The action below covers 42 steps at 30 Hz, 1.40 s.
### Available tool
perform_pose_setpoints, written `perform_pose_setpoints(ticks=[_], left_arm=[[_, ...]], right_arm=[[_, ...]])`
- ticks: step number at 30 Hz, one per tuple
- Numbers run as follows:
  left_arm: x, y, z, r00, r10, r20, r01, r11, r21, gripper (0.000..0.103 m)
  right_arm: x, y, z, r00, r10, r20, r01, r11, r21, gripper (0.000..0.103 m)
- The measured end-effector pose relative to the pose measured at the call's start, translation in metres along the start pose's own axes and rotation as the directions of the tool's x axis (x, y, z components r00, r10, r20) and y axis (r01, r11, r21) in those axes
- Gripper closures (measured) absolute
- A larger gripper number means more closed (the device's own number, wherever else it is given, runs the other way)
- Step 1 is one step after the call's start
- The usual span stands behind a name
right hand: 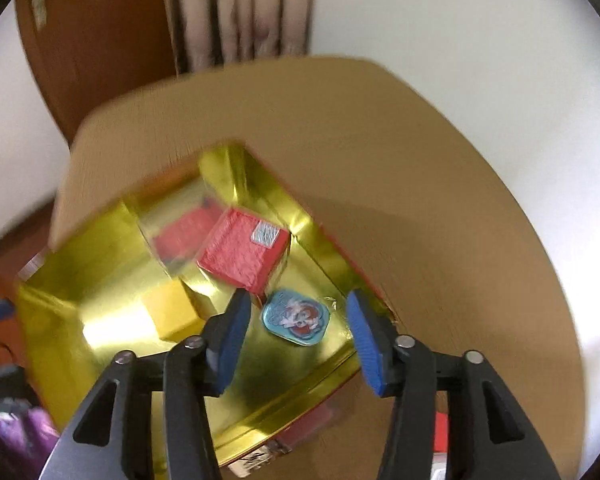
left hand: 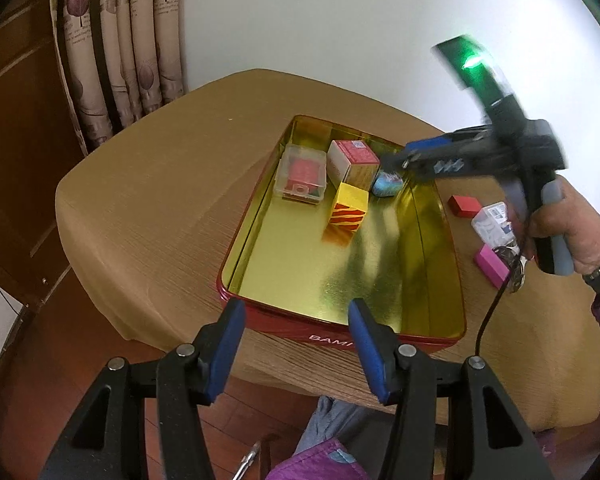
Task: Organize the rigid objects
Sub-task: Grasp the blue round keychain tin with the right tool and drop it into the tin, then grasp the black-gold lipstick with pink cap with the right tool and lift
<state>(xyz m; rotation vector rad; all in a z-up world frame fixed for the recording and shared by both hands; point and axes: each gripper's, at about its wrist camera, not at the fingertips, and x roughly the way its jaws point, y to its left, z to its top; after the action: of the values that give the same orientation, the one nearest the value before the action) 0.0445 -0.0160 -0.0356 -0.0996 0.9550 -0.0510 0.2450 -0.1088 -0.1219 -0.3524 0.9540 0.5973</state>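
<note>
A red tin tray [left hand: 276, 320] with a gold inside lies on the tan table. At its far end sit a clear plastic box [left hand: 302, 174], a red-topped box [left hand: 354, 160], a yellow cube with red stripes [left hand: 350, 204] and a small blue picture tin [left hand: 386, 185]. My left gripper [left hand: 296, 308] hangs open over the tray's near edge with nothing between its fingers. My right gripper [right hand: 298, 300] is open just above the blue tin [right hand: 296, 318], which lies flat on the tray floor beside the red-topped box [right hand: 244, 254] and the yellow cube [right hand: 172, 312]. The pads do not touch the blue tin.
On the table right of the tray lie a red block [left hand: 465, 205], a small clear box [left hand: 492, 222] and a pink block [left hand: 492, 266], partly behind the person's hand [left hand: 568, 232]. A curtain [left hand: 120, 60] and a brown wooden door stand beyond the table's far left.
</note>
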Motion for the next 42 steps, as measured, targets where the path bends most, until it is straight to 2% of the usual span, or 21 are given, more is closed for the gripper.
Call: perform_pose_setpoints(ticks=[1, 3, 5, 7, 10, 13, 15, 17, 19, 22, 29, 34, 35, 38, 40, 42], left_arm=[[0.000, 0.000, 0.000, 1.000, 0.001, -0.001, -0.001, 1.000, 0.001, 0.048], [0.001, 0.001, 0.000, 1.000, 0.006, -0.010, -0.006, 1.000, 0.000, 0.048], [0.002, 0.001, 0.000, 1.000, 0.003, -0.011, -0.003, 1.000, -0.008, 0.048], [0.000, 0.002, 0.000, 1.000, -0.006, -0.003, 0.006, 1.000, -0.013, 0.048], [-0.005, -0.001, -0.001, 1.000, -0.002, 0.026, 0.002, 1.000, -0.004, 0.048], [-0.007, -0.005, -0.003, 0.999, 0.007, 0.033, -0.007, 1.000, 0.009, 0.048], [-0.006, -0.009, -0.004, 0.999, 0.020, 0.028, -0.021, 1.000, 0.020, 0.048], [-0.005, -0.012, -0.005, 0.999, 0.038, 0.022, -0.039, 0.999, 0.030, 0.048], [-0.007, -0.014, -0.006, 0.998, 0.042, 0.037, -0.043, 0.998, 0.040, 0.048], [-0.010, -0.017, -0.007, 0.996, 0.071, 0.062, -0.076, 0.995, 0.070, 0.048], [0.002, -0.016, -0.007, 0.998, 0.064, 0.005, -0.064, 0.994, 0.088, 0.048], [0.006, -0.015, -0.008, 0.999, 0.040, -0.024, -0.039, 0.998, 0.058, 0.048], [0.006, -0.016, -0.008, 0.999, 0.041, -0.027, -0.039, 0.998, 0.059, 0.048], [0.003, -0.019, -0.009, 0.999, 0.050, -0.013, -0.049, 0.997, 0.062, 0.048], [0.001, -0.021, -0.010, 0.999, 0.049, -0.004, -0.049, 0.997, 0.061, 0.048], [0.002, -0.022, -0.012, 0.999, 0.045, -0.013, -0.044, 0.997, 0.063, 0.048]], right_arm=[[-0.008, -0.006, -0.002, 0.999, 0.019, 0.031, -0.020, 0.999, 0.028, 0.054], [-0.033, -0.015, -0.021, 0.998, 0.004, 0.064, -0.009, 0.997, 0.077, 0.052], [-0.062, -0.020, -0.052, 0.995, -0.010, 0.097, -0.003, 0.992, 0.128, 0.039], [-0.086, -0.022, -0.088, 0.992, -0.032, 0.119, 0.012, 0.985, 0.169, 0.033], [-0.105, -0.019, -0.152, 0.990, -0.110, 0.088, 0.089, 0.973, 0.213, 0.032], [-0.110, -0.011, -0.188, 0.993, -0.099, 0.066, 0.080, 0.966, 0.246, 0.032], [-0.107, -0.009, -0.182, 0.995, -0.059, 0.079, 0.036, 0.965, 0.259, 0.032], [-0.102, -0.006, -0.171, 0.995, -0.068, 0.070, 0.050, 0.970, 0.239, 0.035], [-0.074, 0.004, -0.138, 0.996, -0.086, 0.031, 0.078, 0.975, 0.210, 0.039], [-0.043, 0.003, -0.113, 1.000, -0.015, 0.000, 0.015, 0.972, 0.232, 0.039], [-0.013, 0.008, -0.100, 0.999, 0.021, -0.049, -0.012, 0.985, 0.169, 0.040], [0.000, -0.004, -0.087, 0.995, 0.025, -0.096, -0.005, 0.978, 0.206, 0.034], [0.001, -0.006, -0.085, 0.993, 0.016, -0.116, 0.008, 0.978, 0.207, 0.031], [-0.009, -0.012, -0.085, 0.985, -0.081, -0.152, 0.111, 0.973, 0.204, 0.030], [-0.019, -0.016, -0.086, 0.986, -0.091, -0.137, 0.120, 0.967, 0.226, 0.030], [-0.023, -0.019, -0.085, 0.992, -0.037, -0.124, 0.070, 0.959, 0.275, 0.030]])
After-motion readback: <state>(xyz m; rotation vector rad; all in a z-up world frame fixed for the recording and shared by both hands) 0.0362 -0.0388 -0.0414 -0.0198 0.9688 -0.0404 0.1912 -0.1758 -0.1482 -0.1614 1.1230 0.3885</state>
